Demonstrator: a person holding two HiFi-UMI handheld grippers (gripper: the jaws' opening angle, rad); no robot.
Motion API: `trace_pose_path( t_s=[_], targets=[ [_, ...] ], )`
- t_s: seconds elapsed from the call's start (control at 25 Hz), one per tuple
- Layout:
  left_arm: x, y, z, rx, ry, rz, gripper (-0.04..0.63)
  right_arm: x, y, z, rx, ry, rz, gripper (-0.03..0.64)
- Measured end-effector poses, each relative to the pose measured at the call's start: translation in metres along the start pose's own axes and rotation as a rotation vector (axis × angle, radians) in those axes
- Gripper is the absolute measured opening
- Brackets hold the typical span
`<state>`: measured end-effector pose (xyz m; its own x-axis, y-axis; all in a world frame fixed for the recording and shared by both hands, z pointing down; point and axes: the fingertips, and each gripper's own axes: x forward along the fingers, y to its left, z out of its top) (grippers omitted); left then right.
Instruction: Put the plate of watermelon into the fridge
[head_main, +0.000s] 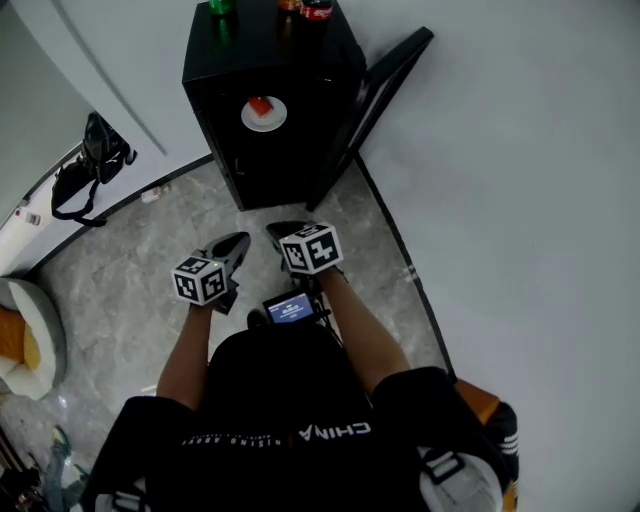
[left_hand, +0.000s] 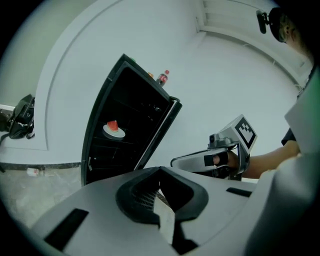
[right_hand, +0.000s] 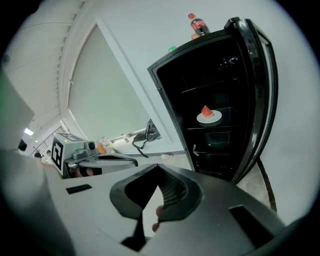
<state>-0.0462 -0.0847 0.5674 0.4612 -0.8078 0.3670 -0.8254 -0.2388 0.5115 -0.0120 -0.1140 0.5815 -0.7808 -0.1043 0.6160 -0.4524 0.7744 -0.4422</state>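
Nearest the body, above the grey floor (head_main: 130, 260), the left gripper (head_main: 232, 250) has its fingers (left_hand: 142, 192) clenched on nothing. The right gripper (head_main: 285, 235) likewise shows fingers (right_hand: 175, 192) closed, nothing between them. Well beyond stands the black fridge (head_main: 300, 60), its door (head_main: 385, 95) swung open to the right. The plate (head_main: 264, 114) of watermelon (head_main: 261, 105) sits on a middle shelf inside, apart from both grippers. Bottles (head_main: 316, 8) stand on the fridge top. Assessed risk: a hard shove on the door could jolt the cabinet, sliding the plate or toppling the bottles.
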Motion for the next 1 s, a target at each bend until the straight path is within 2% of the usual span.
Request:
trace_pose_path(
  t_s=[0.24, 0.4, 0.56, 0.68, 0.84, 0.92, 1.0],
  targets=[
    [-0.027, -0.031, -0.053, -0.089, 0.025, -0.126, 0.012, -0.021, 0.027, -0.060, 0.095, 0.027, -0.069, 0.015],
    [-0.028, -0.048, -0.076, -0.028, 0.064, -0.153, 0.012, -0.041, 0.029, -0.094, 0.155, 0.038, -0.125, 0.015],
    [-0.019, -0.067, -0.076, 0.038, 0.069, -0.180, 0.012, -0.053, 0.018, -0.098, 0.122, 0.050, -0.191, 0.015],
    [-0.017, -0.073, -0.077, 0.077, 0.072, -0.171, 0.012, -0.052, 0.017, -0.096, 0.062, 0.068, -0.207, 0.015],
    [-0.016, -0.062, -0.066, 0.039, 0.025, -0.109, 0.012, -0.049, 0.021, -0.093, -0.054, 0.108, -0.201, 0.015],
    [-0.011, -0.063, -0.057, 0.013, -0.013, -0.083, 0.012, -0.059, 0.016, -0.089, -0.083, 0.106, -0.192, 0.015],
    [-0.001, -0.069, -0.049, 0.025, -0.036, -0.055, 0.012, -0.071, 0.001, -0.082, -0.095, 0.094, -0.183, 0.015]
  ],
)
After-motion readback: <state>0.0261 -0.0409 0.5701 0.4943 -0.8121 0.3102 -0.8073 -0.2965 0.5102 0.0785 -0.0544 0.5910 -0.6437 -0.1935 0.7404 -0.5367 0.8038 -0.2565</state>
